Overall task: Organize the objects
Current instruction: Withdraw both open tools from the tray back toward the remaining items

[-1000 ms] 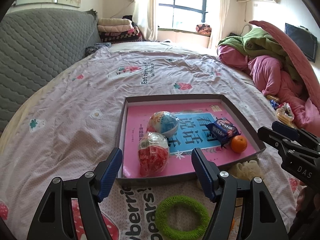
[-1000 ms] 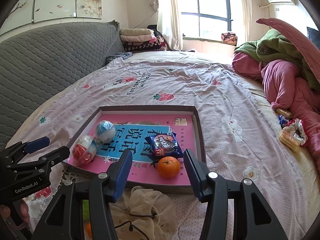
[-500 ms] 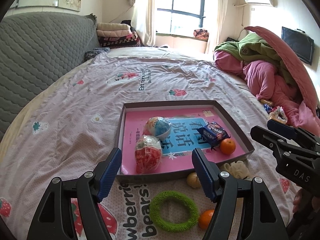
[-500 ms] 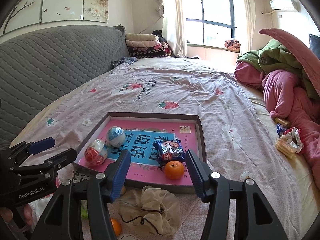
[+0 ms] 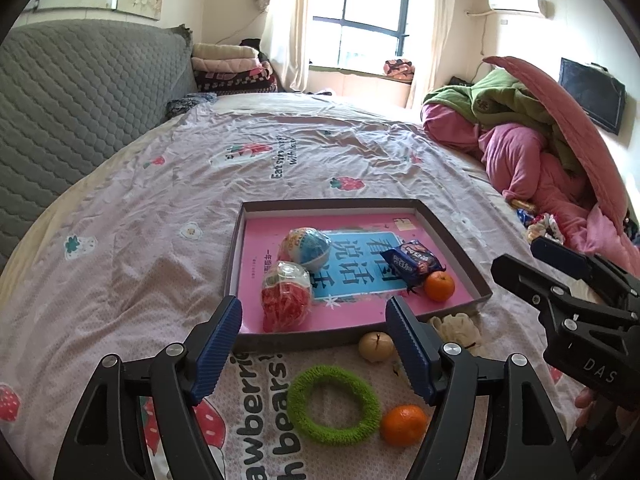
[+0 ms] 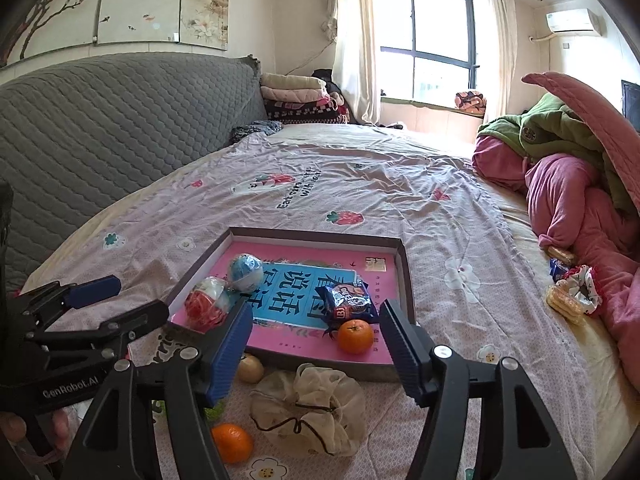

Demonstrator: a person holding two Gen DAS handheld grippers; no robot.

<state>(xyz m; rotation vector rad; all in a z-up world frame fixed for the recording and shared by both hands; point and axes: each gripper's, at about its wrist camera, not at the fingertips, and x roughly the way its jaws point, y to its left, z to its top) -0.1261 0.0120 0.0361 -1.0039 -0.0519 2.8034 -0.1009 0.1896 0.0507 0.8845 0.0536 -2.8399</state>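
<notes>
Left gripper (image 5: 314, 342): ribbed blue fingers wide, empty. Right gripper (image 6: 316, 338): fingers opening, empty. Shallow cardboard tray (image 5: 452, 236) on the bed (image 5: 160, 208) holds a round orange (image 5: 439, 286); fuzzy green ring (image 5: 333, 405) lies outside.

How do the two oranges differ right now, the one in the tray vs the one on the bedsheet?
Place: the tray orange lies inside the tray, at its near right corner; the loose orange lies on the bedsheet in front of the tray.
Neighbours: the tray orange sits against the blue snack packet; the loose orange sits beside the green ring.
Shared: both are small, round, orange, and neither is gripped.
</notes>
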